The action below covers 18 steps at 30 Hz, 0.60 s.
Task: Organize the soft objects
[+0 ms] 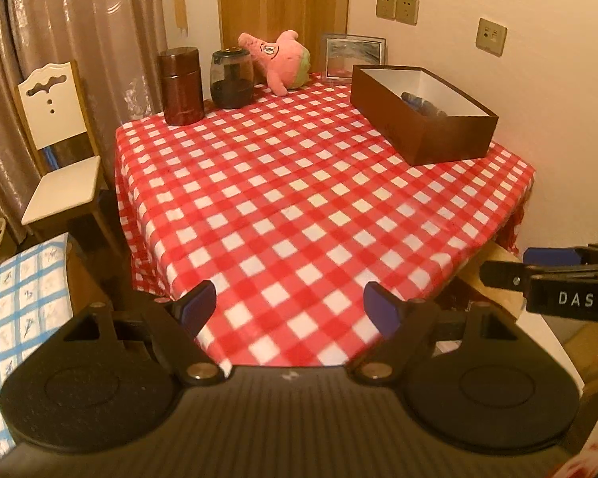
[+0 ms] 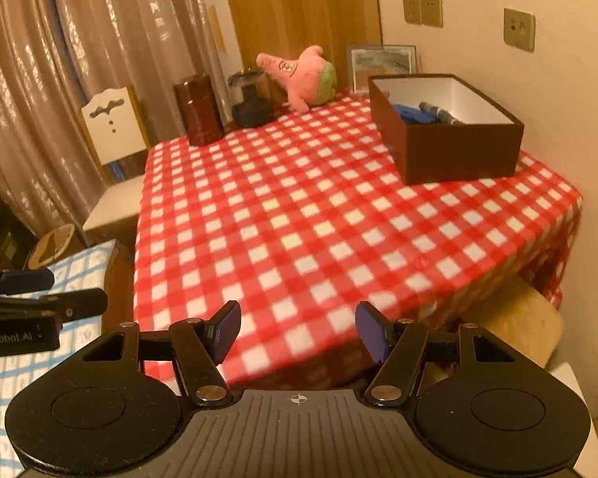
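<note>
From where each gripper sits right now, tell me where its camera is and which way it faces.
Left wrist: behind the open left gripper, at the near table edge, facing the brown box and pink plush; right gripper at right.
Right wrist: behind the open right gripper, same direction; left gripper at left.
Shared: checkered tablecloth, box, plush, jars.
</note>
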Tool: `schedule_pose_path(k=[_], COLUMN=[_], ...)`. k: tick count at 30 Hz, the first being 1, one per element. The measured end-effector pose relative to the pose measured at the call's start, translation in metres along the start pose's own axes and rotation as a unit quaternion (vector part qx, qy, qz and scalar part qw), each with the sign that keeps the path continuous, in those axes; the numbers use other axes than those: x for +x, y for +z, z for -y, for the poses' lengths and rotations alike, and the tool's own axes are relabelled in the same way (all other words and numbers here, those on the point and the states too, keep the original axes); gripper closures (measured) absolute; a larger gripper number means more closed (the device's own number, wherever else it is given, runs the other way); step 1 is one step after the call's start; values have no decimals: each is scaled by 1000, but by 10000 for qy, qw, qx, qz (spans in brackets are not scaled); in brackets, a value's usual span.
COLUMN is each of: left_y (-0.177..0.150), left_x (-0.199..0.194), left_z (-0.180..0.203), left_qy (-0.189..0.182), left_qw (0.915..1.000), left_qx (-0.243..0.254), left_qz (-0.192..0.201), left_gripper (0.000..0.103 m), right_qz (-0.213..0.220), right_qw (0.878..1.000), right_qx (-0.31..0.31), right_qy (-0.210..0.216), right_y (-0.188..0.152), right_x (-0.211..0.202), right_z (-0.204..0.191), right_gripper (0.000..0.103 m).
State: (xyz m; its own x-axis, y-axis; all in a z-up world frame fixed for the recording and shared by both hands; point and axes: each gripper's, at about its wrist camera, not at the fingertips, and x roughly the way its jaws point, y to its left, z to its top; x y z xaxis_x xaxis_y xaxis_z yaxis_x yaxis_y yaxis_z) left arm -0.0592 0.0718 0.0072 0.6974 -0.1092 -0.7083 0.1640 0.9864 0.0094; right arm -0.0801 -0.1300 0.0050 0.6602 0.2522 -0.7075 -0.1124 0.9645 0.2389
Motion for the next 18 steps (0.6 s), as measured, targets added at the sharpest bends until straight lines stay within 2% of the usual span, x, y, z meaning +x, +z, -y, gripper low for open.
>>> schedule_pose_path(k=[7, 18], left_y=[-20, -29], left_x=[-25, -44], left_z=[7, 38], left_qy=[2, 67], left_qw=[9998, 9992], left_qx=[-166, -344], left_qz=[-109, -210], left_gripper=[23, 23], right_qz=[-41, -229], right_qw=[9999, 9991], right_qx=[-57, -144], right_qy=[140, 342], right_y=[-17, -29], right_x=[-25, -50], right_z=[-9, 12], right_gripper=[39, 39])
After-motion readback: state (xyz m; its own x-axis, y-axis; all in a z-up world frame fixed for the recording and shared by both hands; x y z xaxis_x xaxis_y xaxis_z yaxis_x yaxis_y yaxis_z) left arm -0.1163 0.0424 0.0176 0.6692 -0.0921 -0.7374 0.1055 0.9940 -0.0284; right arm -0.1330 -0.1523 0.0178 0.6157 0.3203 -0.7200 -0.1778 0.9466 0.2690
